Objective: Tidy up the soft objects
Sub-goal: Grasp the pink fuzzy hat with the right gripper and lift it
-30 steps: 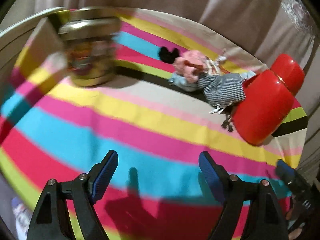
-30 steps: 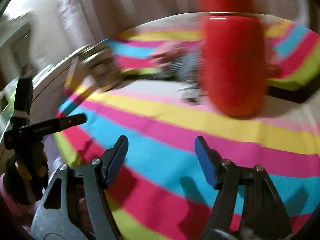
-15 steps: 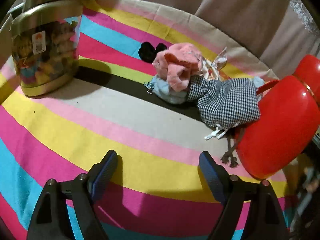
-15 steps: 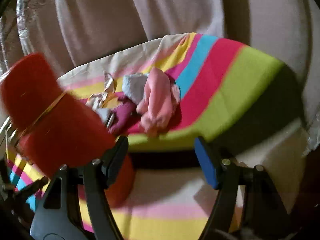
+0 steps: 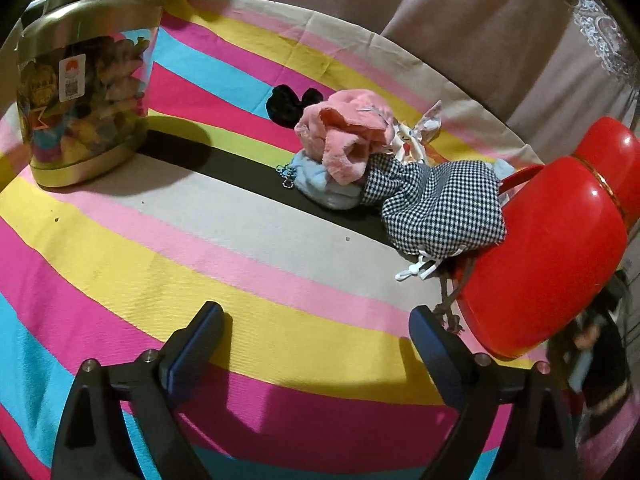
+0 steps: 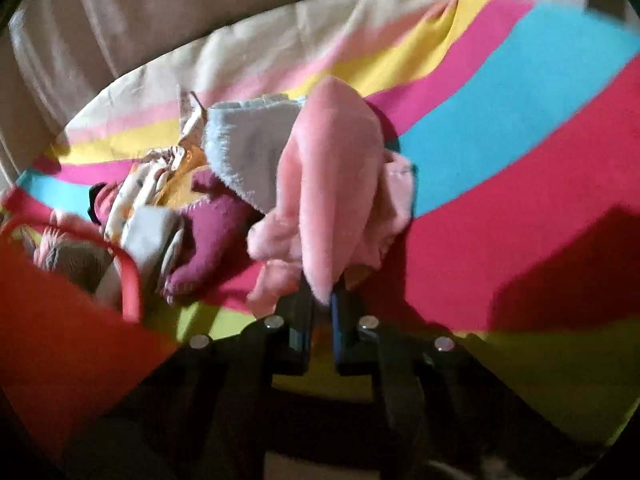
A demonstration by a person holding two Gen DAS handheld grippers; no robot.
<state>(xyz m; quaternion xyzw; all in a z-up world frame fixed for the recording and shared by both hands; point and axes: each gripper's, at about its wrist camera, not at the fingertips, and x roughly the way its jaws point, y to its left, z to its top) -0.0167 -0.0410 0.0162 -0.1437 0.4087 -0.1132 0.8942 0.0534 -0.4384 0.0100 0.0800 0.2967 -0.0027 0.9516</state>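
A heap of soft things lies on the striped cloth (image 5: 168, 264): a pink fluffy piece (image 5: 344, 136), a pale blue plush (image 5: 320, 188) and a black-and-white checked pouch (image 5: 440, 204). A red container (image 5: 552, 232) lies tipped against the pouch. My left gripper (image 5: 316, 312) hovers short of the heap, its jaws opening with nothing between them. In the right wrist view my right gripper (image 6: 321, 294) is shut on the lower edge of a pink fleecy cloth (image 6: 332, 184). That cloth lies over a pale blue towel (image 6: 244, 152) and a magenta piece (image 6: 216, 232). The red container (image 6: 60, 320) is at the left.
A gold tin (image 5: 84, 88) with a printed label stands at the back left. A small black item (image 5: 292, 100) lies behind the heap. Beige curtains (image 5: 460, 20) hang close behind the table's far edge. A patterned white-and-orange cloth (image 6: 148, 184) sits beside the container's handle (image 6: 128, 276).
My right gripper swung past the red container to the soft pile and closed on the pink cloth. The left gripper moved closer to the heap, then held still, its jaws slightly wider.
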